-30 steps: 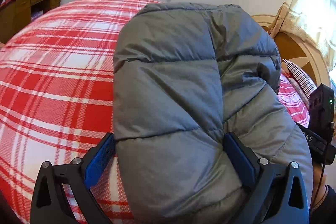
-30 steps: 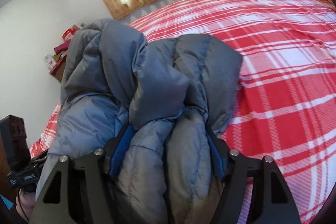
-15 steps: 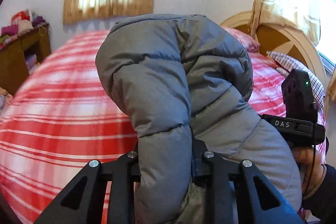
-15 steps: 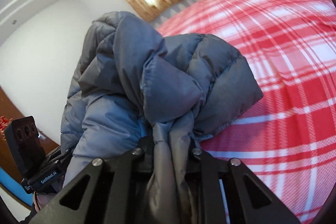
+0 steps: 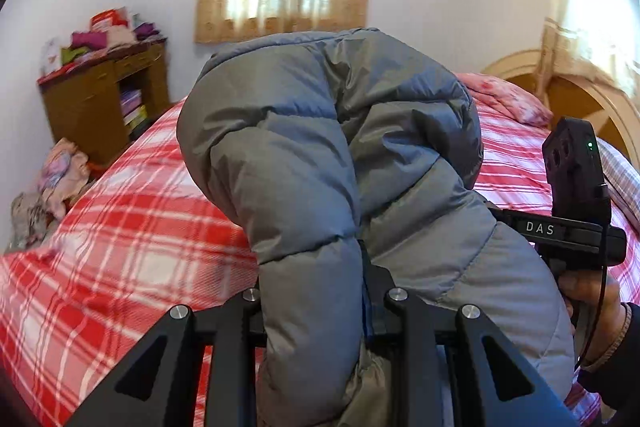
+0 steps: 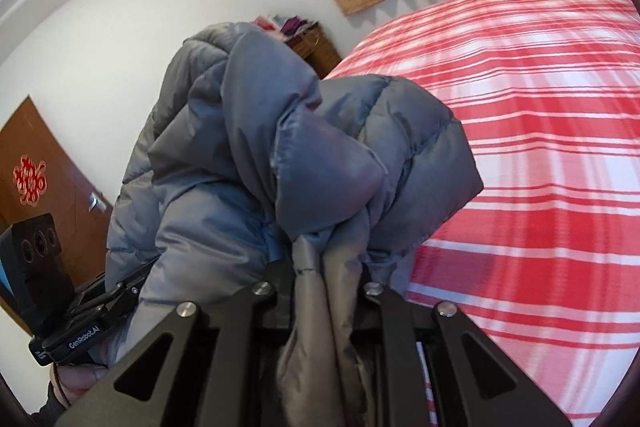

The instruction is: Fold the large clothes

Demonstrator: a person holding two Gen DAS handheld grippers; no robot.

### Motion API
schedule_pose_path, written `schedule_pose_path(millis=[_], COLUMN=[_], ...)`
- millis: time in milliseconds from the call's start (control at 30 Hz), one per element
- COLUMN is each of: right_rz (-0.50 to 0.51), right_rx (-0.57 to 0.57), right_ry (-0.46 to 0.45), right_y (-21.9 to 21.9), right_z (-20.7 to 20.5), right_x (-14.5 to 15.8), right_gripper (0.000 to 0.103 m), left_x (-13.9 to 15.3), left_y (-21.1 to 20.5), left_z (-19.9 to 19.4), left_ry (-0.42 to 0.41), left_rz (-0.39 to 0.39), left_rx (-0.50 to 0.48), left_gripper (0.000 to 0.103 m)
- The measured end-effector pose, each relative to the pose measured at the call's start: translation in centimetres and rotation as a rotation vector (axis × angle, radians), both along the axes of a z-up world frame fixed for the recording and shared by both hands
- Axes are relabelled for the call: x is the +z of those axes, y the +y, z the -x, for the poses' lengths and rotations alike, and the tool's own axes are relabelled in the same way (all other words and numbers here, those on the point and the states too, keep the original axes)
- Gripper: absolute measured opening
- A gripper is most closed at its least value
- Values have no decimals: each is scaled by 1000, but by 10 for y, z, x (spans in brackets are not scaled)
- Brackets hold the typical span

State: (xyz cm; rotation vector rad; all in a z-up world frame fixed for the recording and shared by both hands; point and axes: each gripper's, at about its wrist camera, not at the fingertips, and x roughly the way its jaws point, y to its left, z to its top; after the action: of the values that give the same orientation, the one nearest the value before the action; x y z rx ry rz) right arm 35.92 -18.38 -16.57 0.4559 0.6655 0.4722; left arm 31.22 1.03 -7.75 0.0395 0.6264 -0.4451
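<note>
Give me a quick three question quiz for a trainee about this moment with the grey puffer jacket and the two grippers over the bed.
1. True or false: the left gripper is shut on the grey puffer jacket.
2. What does the right gripper hold? A) a pink pillow B) the grey puffer jacket C) nothing
3. Fill in: the bed cover is red and white ____.

Key: 1 true. 2 B. 3 plaid: a checked pattern shows in both views.

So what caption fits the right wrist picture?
Right gripper shut on a bunched grey jacket, lifted over a red plaid bed.
</note>
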Motion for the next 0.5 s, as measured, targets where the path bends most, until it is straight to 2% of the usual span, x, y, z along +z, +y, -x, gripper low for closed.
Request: schedule_pose_path(millis=[167, 500], right_rz=[62, 194], right_rx=[47, 66], right_ry=[11, 32], right_y=[39, 76], right_z=[-19, -30], right_x=[-4, -18], right_gripper=[16, 16], left_x=[-14, -45], left_y=[33, 77], left_z=[-2, -17], left_ry=[15, 65], left_rz=[13, 49], left_rx=[52, 120], left_gripper=[27, 27])
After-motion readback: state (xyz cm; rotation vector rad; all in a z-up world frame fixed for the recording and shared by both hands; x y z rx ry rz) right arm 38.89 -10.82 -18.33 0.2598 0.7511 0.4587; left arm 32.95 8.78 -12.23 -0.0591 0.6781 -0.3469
